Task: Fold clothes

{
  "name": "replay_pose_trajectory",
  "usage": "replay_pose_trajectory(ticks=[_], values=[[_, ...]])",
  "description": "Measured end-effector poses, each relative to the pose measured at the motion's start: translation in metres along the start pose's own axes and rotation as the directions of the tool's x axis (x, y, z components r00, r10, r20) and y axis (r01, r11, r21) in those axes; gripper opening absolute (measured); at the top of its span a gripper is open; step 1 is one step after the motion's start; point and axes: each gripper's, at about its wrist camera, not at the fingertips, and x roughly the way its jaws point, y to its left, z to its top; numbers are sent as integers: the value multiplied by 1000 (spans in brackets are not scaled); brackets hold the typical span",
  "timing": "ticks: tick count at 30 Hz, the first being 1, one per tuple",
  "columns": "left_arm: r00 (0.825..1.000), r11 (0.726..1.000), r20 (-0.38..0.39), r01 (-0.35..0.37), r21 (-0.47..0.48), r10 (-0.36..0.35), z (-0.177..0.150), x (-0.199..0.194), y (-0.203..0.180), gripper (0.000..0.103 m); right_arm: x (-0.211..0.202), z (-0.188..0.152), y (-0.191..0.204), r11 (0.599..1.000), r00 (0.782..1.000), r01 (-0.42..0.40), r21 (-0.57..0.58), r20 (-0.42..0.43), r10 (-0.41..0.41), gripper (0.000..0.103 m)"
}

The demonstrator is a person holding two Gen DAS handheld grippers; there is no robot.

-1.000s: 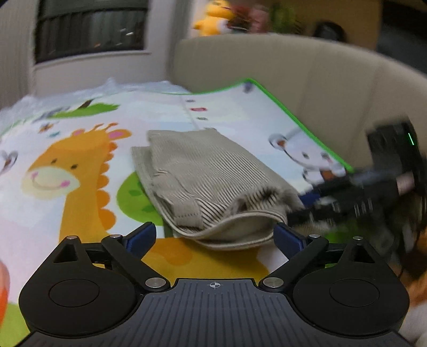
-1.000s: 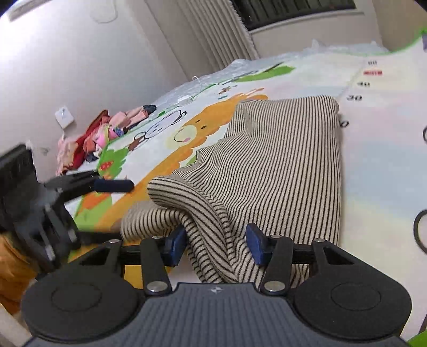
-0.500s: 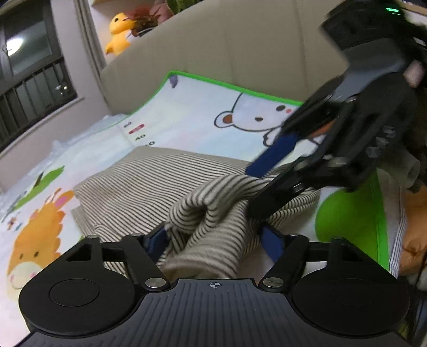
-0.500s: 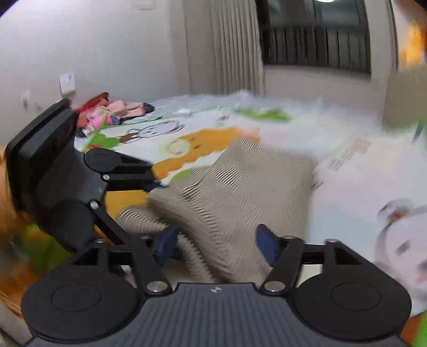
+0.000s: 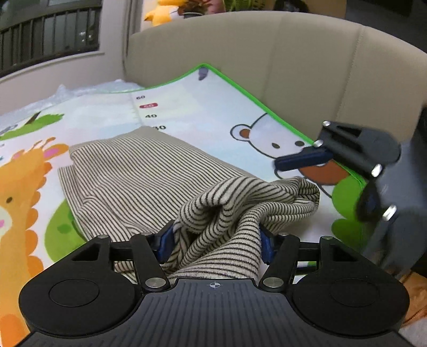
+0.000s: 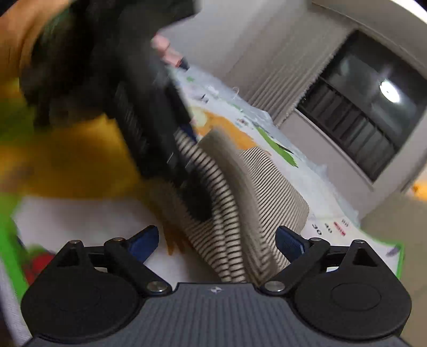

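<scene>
A beige garment with thin dark stripes [image 5: 133,170] lies part-folded on a cartoon play mat [image 5: 200,106]. Its near edge is bunched up between the blue pads of my left gripper [image 5: 216,240], whose jaws are closing and press the fabric from both sides. My right gripper [image 5: 320,186] hangs just right of the bunched edge, rolled on its side, clear of the cloth. In the tilted, blurred right wrist view, the right gripper [image 6: 216,240] has its jaws opening wide. The striped garment [image 6: 267,186] lies between its pads untouched. The left gripper [image 6: 194,173] shows as a dark blur holding the cloth.
A beige sofa back [image 5: 267,53] curves around the mat's far and right sides. A yellow plush toy [image 5: 162,13] sits on top of it. A barred window [image 5: 48,40] is at the back left. Orange fabric [image 5: 416,293] lies at the right edge.
My right gripper let go of the garment's edge, opened wide, rolled sideways and drew off to the right. My left gripper moved in and closed on the bunched edge.
</scene>
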Motion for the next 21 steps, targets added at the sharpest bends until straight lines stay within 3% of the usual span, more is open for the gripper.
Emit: replay_pose_trajectory(ticks=[2,3,6,8,15,17,21], values=[[1000,1000,4,0,-7,0,1,1,1,65,9,1,3,1000,1000,19,-19,0,-19,84],[1000,1000,7,1,-12,-1,1,2,2,65,14,3,5,998,999,39,-48,-4,-39,72],[1000,999,20,6,-33,-5,0,2,5,66,32,6,15,978,994,101,-182,-21,-106,55],[1000,999,26,3,-46,-2,-1,1,7,67,40,8,12,981,995,87,-174,-41,-95,45],[999,992,45,-22,-123,27,-9,-25,19,73,35,17,-8,1000,996,-2,-16,-92,1,31],[997,990,68,-9,-138,19,-14,-43,22,81,25,17,-15,999,994,-36,24,-99,38,29],[989,971,139,-11,-239,45,-17,-79,42,83,-3,14,-29,985,982,-156,76,-97,163,28]])
